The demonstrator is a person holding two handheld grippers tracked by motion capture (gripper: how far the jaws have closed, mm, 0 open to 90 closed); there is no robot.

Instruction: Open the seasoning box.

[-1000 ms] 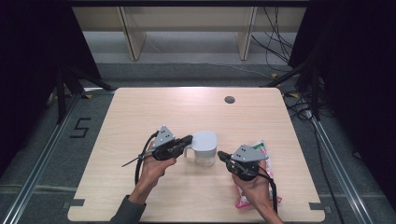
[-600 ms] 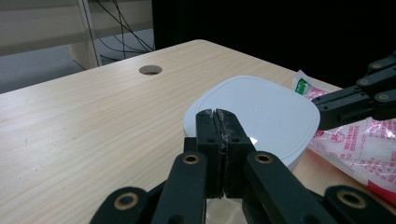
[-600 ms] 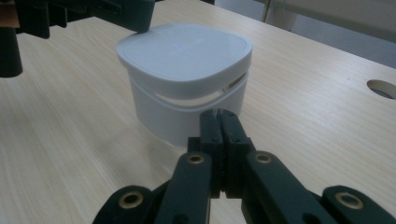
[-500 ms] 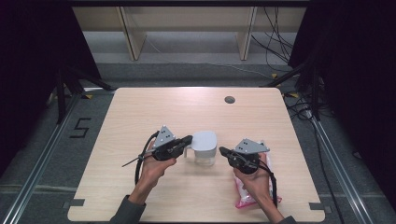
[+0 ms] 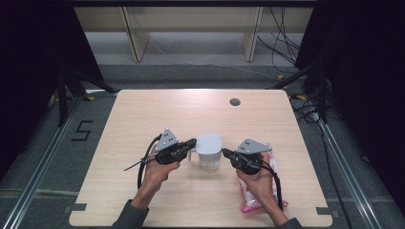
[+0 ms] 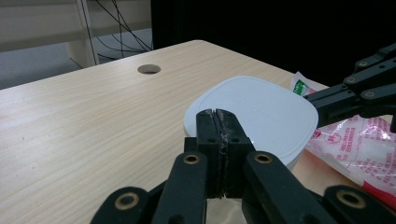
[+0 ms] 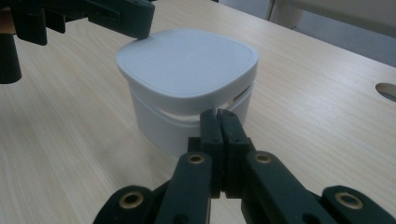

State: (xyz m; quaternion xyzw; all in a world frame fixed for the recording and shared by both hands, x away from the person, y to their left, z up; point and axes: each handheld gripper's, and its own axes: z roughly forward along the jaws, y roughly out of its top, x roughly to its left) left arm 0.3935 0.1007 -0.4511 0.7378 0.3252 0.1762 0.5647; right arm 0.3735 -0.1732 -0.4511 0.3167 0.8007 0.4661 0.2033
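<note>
A white lidded container (image 5: 209,150) stands on the bench (image 5: 143,114), nearer its front edge than its back, about midway between the side edges. The left gripper (image 5: 192,141), jaws pressed together and empty, has its tip at the lid's left rim. The right gripper (image 5: 224,152), likewise closed and empty, points at the container's right side, above a pink packet (image 5: 258,191) near the front right corner.

A recording lab: black curtains (image 5: 28,71), floor rails (image 5: 43,162), loose cables (image 5: 286,52).
</note>
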